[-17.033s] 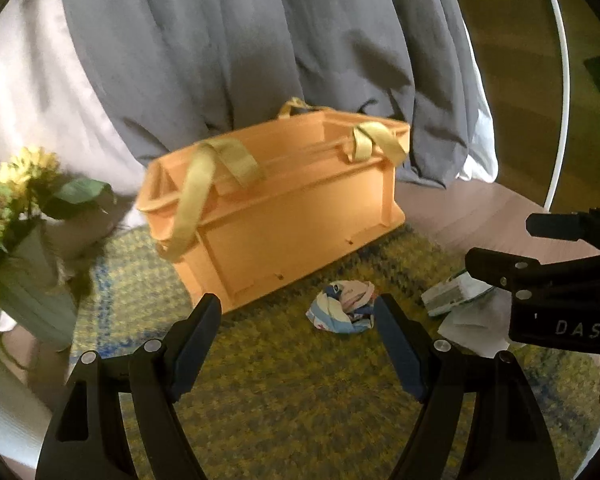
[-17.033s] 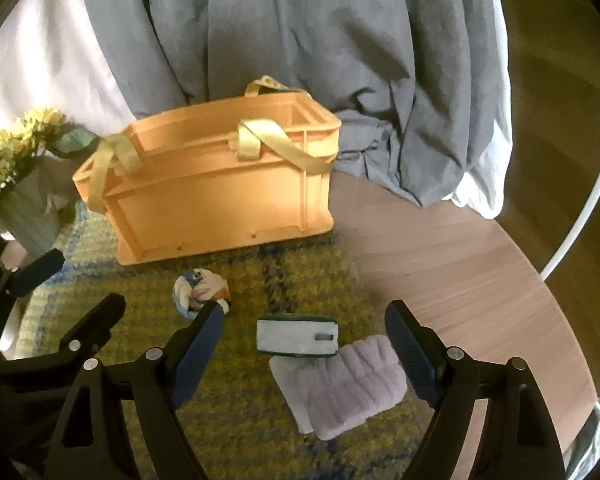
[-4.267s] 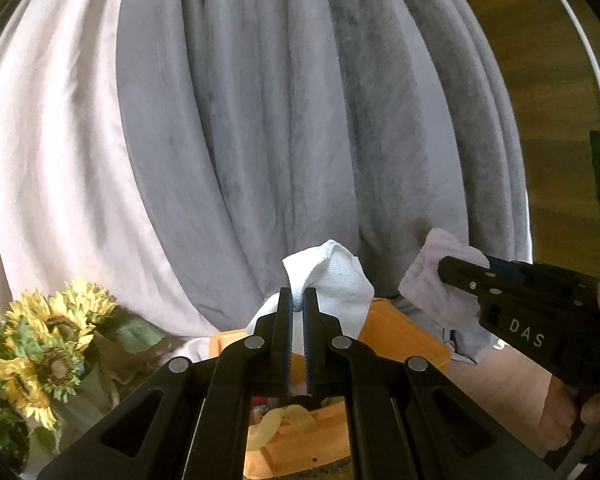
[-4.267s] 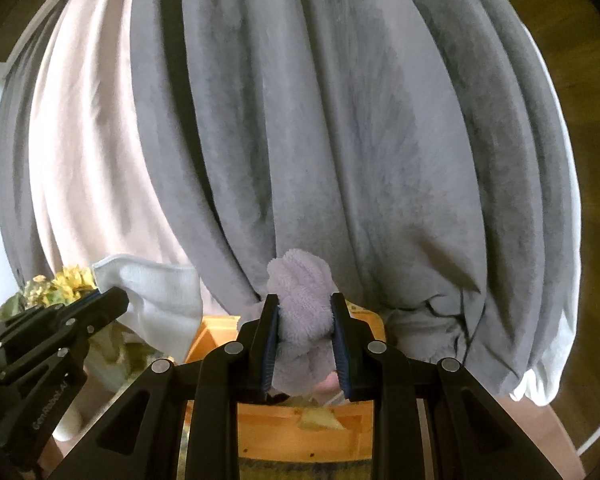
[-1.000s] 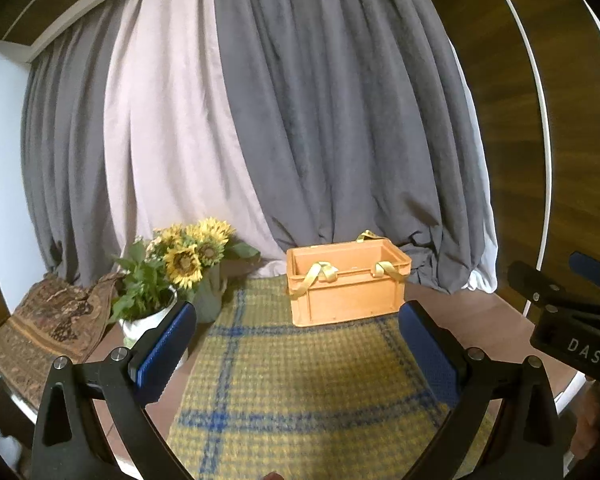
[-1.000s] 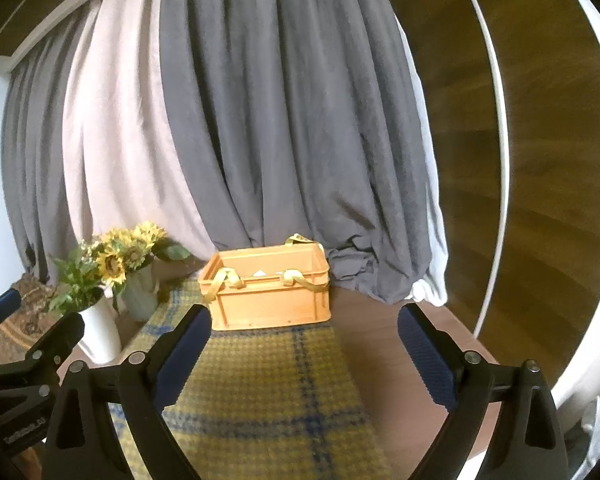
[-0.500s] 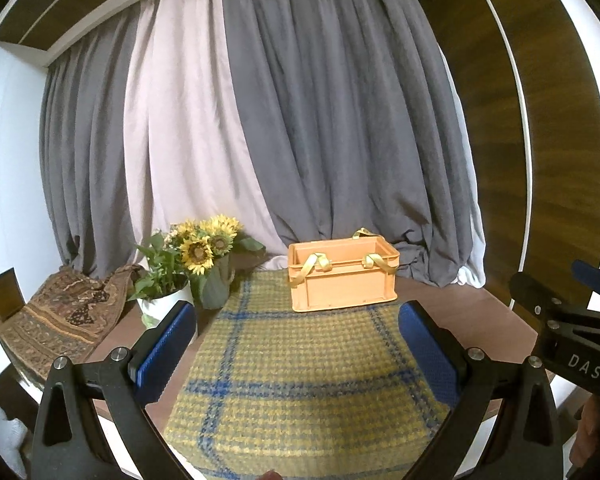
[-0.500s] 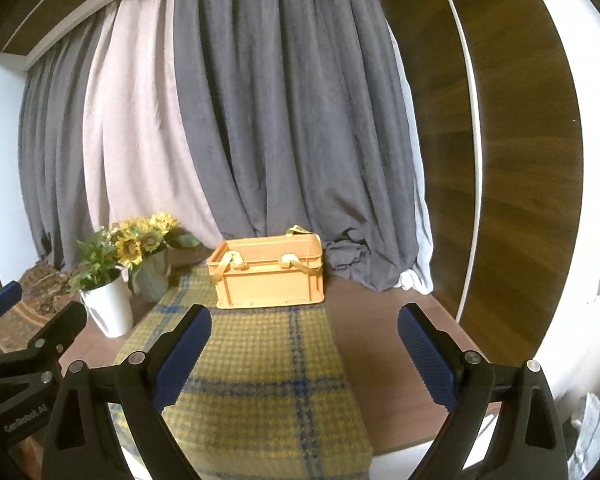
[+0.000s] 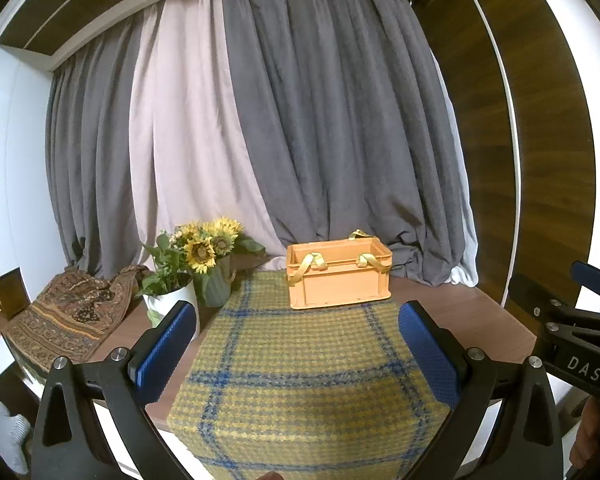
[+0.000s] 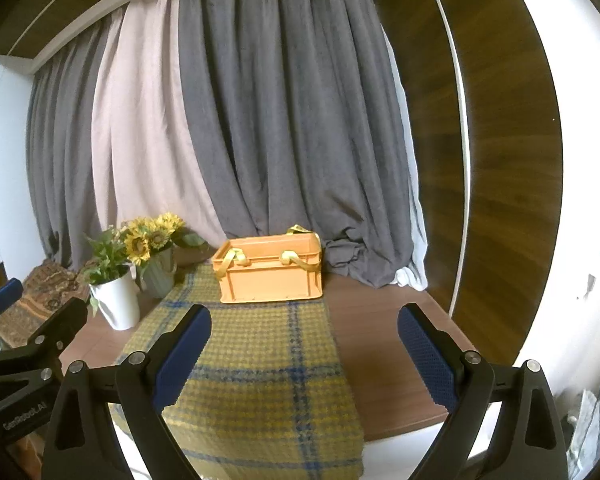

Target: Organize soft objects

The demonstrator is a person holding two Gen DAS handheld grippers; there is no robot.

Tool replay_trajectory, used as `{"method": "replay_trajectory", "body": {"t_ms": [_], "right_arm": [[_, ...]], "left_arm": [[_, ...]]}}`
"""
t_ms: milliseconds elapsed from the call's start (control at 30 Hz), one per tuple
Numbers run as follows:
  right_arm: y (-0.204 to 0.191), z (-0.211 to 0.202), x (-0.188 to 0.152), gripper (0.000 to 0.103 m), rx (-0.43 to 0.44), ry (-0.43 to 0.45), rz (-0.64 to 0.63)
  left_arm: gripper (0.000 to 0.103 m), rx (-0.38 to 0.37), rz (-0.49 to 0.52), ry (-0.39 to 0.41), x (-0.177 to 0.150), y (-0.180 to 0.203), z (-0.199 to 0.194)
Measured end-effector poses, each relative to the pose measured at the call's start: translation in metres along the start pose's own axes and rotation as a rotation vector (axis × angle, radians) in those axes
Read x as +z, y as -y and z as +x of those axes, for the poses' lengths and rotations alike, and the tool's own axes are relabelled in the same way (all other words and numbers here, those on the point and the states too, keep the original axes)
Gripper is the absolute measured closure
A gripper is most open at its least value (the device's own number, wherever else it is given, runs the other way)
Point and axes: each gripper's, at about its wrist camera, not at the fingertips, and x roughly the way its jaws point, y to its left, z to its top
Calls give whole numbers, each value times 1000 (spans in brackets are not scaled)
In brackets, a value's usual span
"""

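An orange crate (image 9: 338,276) with yellow strap handles stands at the far end of a yellow and blue plaid cloth (image 9: 300,376) on a round wooden table; it also shows in the right wrist view (image 10: 271,274). What lies inside the crate is hidden by its walls. My left gripper (image 9: 298,352) is open and empty, held well back from the table's near edge. My right gripper (image 10: 304,354) is open and empty too, held back beside it. No soft object lies on the cloth.
A white pot of green plants (image 9: 172,300) and a grey vase of sunflowers (image 9: 214,276) stand at the table's left. A patterned brown cloth (image 9: 68,316) lies further left. Grey and pale curtains (image 9: 300,140) hang behind, a wood-panelled wall (image 10: 500,160) at right.
Both grippers have drawn further back and up from the table, so the crate looks smaller and the table's near edge is in view. Both stay open and empty.
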Motion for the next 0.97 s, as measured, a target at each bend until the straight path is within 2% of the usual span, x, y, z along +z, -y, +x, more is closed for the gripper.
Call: {"method": "replay_trajectory", "body": {"t_ms": [700,967], "right_arm": [[16,-18,0,8,-14,18,9],[16,-18,1,8,-21,20,9]], "left_arm": [[0,-29,13,9,5,14,-12],[0,-15,8,14,7,12,-13]]}}
